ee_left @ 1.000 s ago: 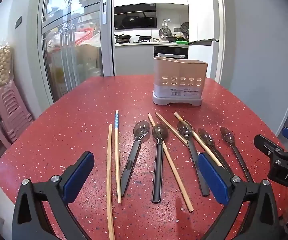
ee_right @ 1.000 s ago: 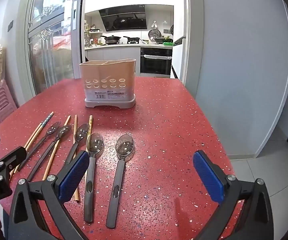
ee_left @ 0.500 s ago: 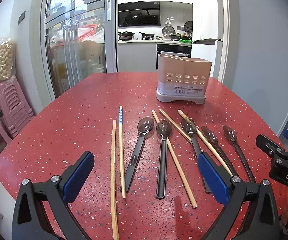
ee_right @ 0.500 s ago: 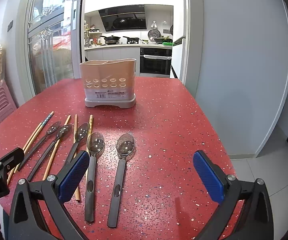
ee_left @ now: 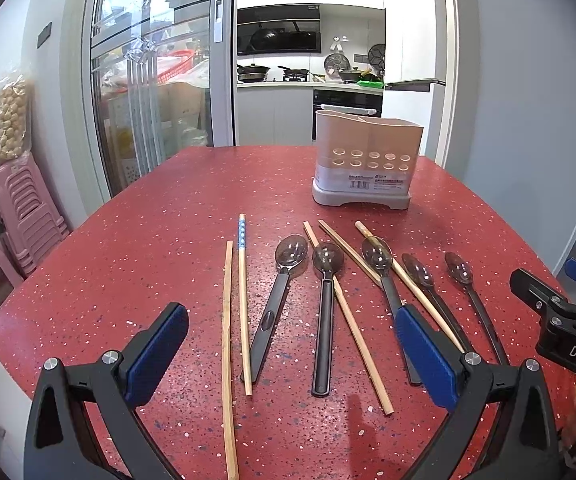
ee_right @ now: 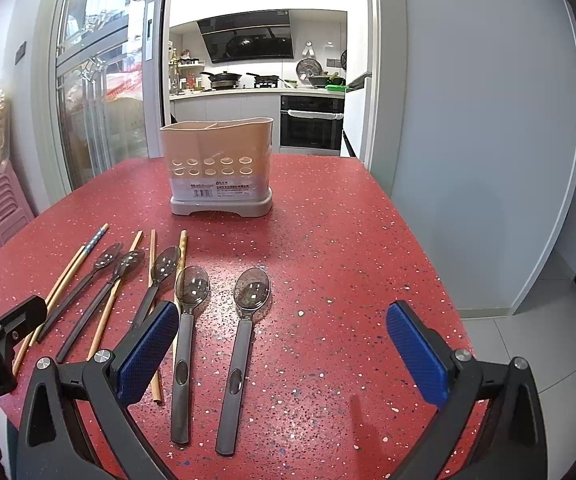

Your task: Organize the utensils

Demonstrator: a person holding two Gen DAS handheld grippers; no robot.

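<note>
Risk begins at the claws themselves. The left gripper (ee_left: 291, 344) hangs above the red speckled table (ee_left: 148, 264) with jaws spread wide and nothing between them; the right gripper (ee_right: 282, 340) is equally wide and empty.

Directly under the left gripper's span lie two plain wooden chopsticks, one bare (ee_left: 228, 344) and one with a blue patterned end (ee_left: 242, 300), nearly touching. A descent here may pinch both at once, or roll one aside off the pad. Just ahead, two black-handled spoons with smoky translucent bowls (ee_left: 276, 300) (ee_left: 325, 312) lie side by side, and a third chopstick (ee_left: 347, 320) appears to pass beneath the second spoon. Lifting either item is likely to drag the other.

Toward the left gripper's right finger, further spoons (ee_left: 383, 276) and a chopstick (ee_left: 407, 280) overlap; that finger hides their handles, so contact there cannot be judged.

Under the right gripper, two grey-handled spoons (ee_right: 186, 336) (ee_right: 244, 340) lie parallel and apart from each other. The left one lies just beside a chopstick (ee_right: 180, 280) and sits close to the left finger, so a closing stroke may catch the chopstick too. The flat handles offer little height; the pads may slip over them.

Farthest ahead of both claws stands the beige perforated plastic utensil holder (ee_right: 218, 168), upright, divided, apparently empty. It looks light; a tilted insertion could strike its rim and push it away.
</note>
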